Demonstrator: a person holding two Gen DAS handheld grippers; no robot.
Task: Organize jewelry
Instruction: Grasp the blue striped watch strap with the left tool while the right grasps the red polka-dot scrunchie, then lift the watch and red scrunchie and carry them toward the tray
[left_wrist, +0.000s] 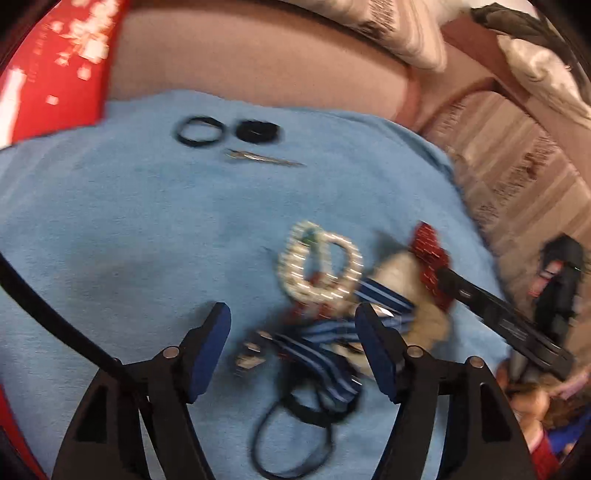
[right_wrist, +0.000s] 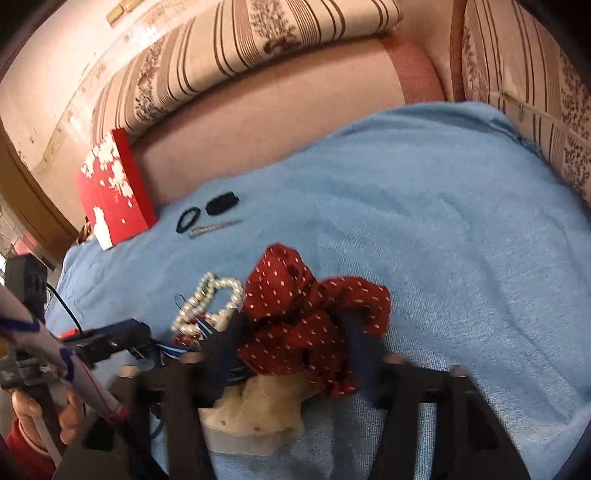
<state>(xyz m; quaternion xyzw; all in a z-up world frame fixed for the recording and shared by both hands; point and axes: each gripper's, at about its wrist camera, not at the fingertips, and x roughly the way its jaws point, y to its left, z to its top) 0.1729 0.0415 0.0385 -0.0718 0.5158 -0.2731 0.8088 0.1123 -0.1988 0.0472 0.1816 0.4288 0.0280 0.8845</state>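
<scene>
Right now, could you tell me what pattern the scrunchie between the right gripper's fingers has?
Dark red scrunchie with small white dots, clearest in the right wrist view.

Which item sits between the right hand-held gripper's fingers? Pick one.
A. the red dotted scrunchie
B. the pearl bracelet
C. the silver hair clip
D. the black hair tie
A: in the right wrist view the red dotted scrunchie fills the gap of the right hand-held gripper.

Home; striped sofa cushions (right_wrist: 280, 33), blue towel (right_wrist: 443, 221)
</scene>
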